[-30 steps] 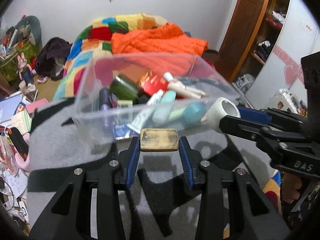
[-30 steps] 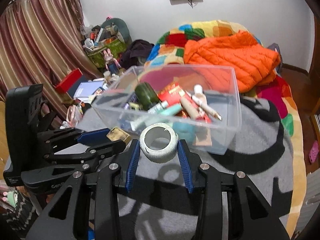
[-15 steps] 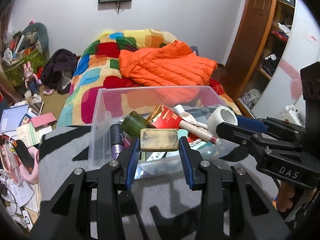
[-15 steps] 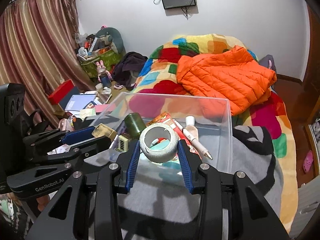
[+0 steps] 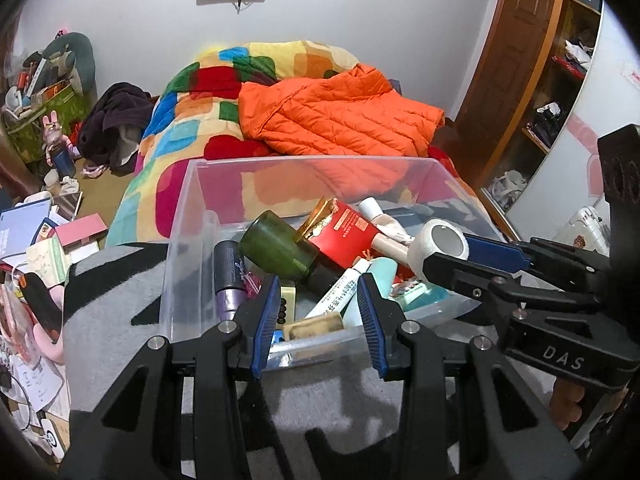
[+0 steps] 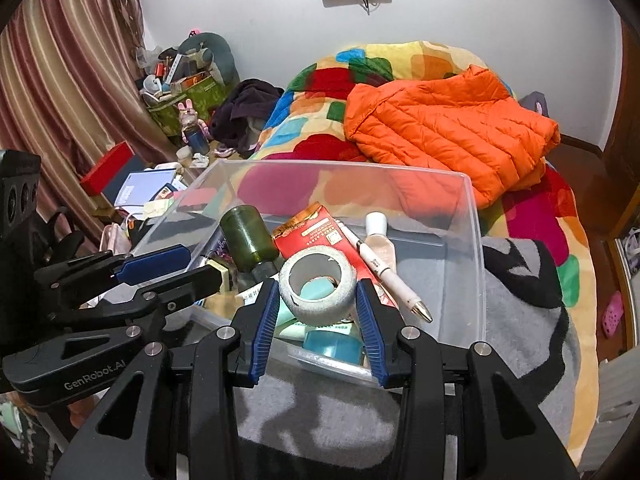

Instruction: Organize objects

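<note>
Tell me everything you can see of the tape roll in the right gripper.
The tape roll is a thick white ring, slightly grubby and rough-looking, with a pale inner core and an open centre. It is tilted, its hole facing up toward the camera. The right gripper clamps it by its outer sides between blue pads, over the near part of the clear plastic bin; contact with the items below cannot be told.

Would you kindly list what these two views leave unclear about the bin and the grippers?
- Bin floor: both views, buried under clutter in the clear bin.
- Tan block: left wrist view, blurred by the bin wall; whether it rests flat is unclear.
- Print on the red box: too small.
- Right gripper: tape roll hides its pad contact.
</note>
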The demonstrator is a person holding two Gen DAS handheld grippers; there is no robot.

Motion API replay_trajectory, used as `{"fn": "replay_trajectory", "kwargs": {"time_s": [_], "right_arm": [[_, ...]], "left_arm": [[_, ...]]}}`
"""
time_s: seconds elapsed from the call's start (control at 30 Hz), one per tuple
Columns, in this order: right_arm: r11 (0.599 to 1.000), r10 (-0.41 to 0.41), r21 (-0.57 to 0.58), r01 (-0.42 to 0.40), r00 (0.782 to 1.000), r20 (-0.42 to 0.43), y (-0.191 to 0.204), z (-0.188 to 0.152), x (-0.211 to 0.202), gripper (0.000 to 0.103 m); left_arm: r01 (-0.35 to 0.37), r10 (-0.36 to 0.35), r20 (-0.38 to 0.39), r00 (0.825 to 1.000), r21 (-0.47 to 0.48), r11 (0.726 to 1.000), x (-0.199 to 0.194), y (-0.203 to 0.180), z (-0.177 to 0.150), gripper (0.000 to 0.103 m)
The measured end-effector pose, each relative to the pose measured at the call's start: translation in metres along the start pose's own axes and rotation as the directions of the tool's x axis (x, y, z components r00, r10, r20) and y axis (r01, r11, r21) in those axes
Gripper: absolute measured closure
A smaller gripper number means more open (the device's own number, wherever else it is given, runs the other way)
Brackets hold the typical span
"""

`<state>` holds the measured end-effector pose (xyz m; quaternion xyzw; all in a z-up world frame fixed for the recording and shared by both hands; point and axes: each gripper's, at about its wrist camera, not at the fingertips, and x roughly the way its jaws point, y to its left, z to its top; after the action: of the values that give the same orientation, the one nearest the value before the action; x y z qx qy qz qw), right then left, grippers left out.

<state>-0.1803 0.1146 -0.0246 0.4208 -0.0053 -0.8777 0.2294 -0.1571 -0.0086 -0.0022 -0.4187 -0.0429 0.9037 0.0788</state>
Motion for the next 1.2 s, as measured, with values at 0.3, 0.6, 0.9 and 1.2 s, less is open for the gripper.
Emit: {"fn": "replay_trajectory", "kwargs": {"time_s": [0.3,0.6,0.9,1.2], "right_arm": [[1.0,0.008,-0.024,-0.007,0.999,0.052,0.009,-0.001,-0.03,0.046],[1.0,0.004,-0.019,-0.003,0.998,0.057,0.011,-0.005,-0.038,0.045],[0.999,0.004,-0.035,0.001,0.991,0.136,0.018,-0.027,-0.081,0.041],[0.999,-0.015,-0.031,0.02,0.985,0.173,0.017,-0.047,-0.098,0.032]], "left_arm": [[-0.003,0.001,0.056,0.998,0.021,1.0,-0.035,-0.008,-0.007,0.059],[-0.01,0.009,0.098,0.995,0.017,1.0,-0.065,-0.01,-0.017,0.053],[-0.03,0.02,0.166,0.986,0.06,0.998,-0.086,-0.025,-0.038,0.03],[-0.037,0.036,0.176,0.984,0.002,0.999,-0.087,-0.024,-0.058,0.02]]}}
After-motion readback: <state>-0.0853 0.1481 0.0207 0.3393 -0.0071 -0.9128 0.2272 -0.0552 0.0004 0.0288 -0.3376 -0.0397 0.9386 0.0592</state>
